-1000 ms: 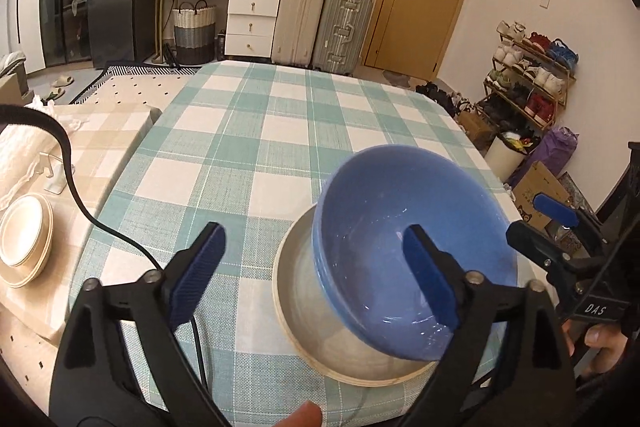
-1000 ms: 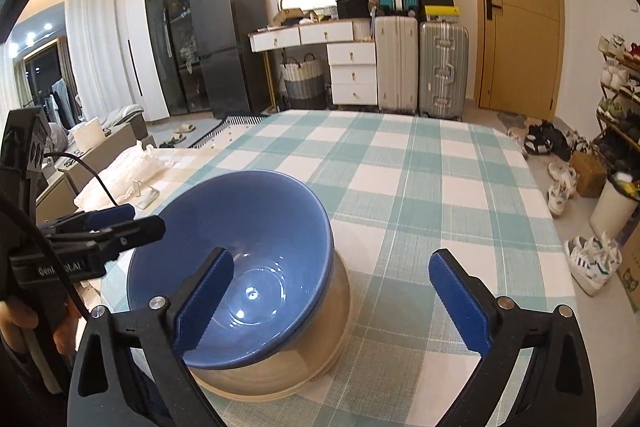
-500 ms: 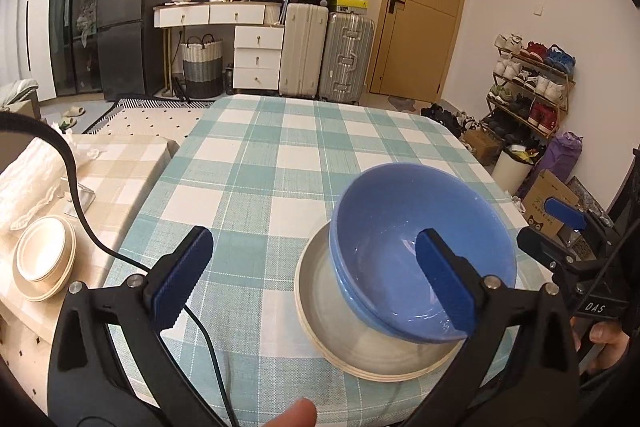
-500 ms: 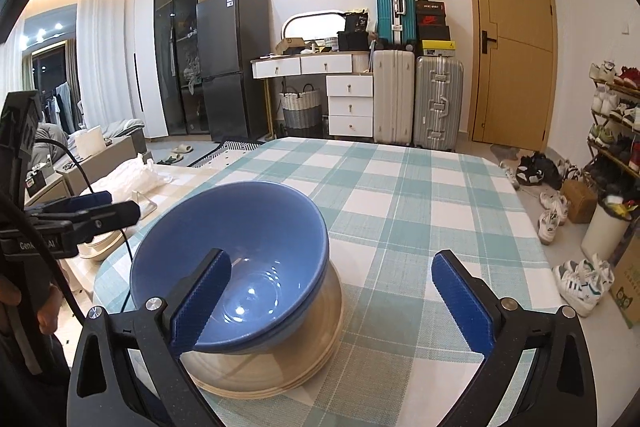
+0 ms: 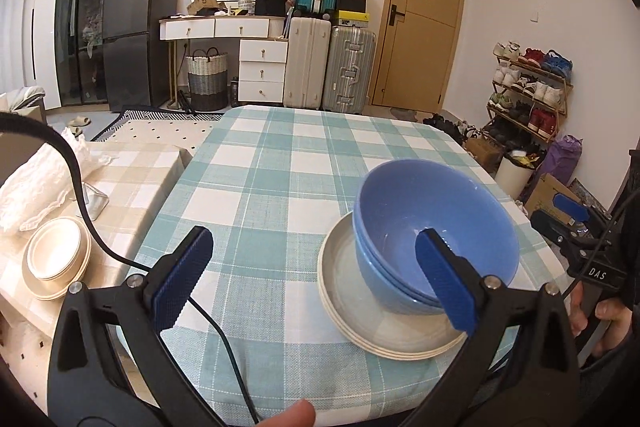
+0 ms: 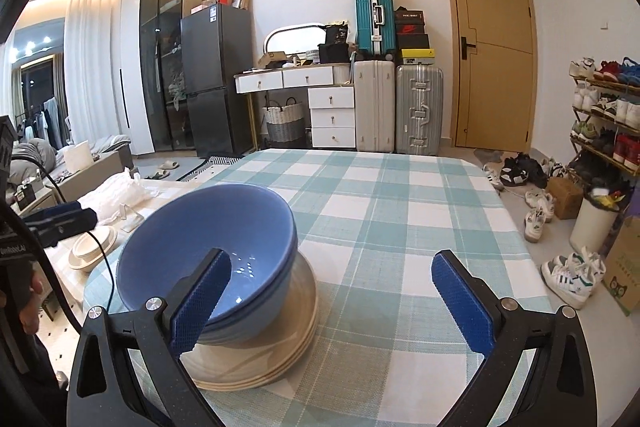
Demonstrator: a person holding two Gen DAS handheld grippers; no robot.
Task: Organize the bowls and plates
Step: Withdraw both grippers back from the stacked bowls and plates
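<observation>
Blue bowls (image 5: 434, 239) nested, sitting off-centre on cream plate stack (image 5: 384, 323), near table edge. My left gripper (image 5: 316, 279) wide, empty; right gripper (image 6: 332, 301) wide, empty. I judge next: centre bowls gently, avoid tipping. Second cream stack (image 5: 56, 263) on side table.

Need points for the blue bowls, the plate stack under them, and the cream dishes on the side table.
blue bowls (image 5: 436, 227): left wrist view, inner wall of the top bowl.
plate stack (image 5: 348, 279): left wrist view, bare part of the top plate.
cream dishes (image 5: 56, 255): left wrist view, inside of the top dish.
</observation>
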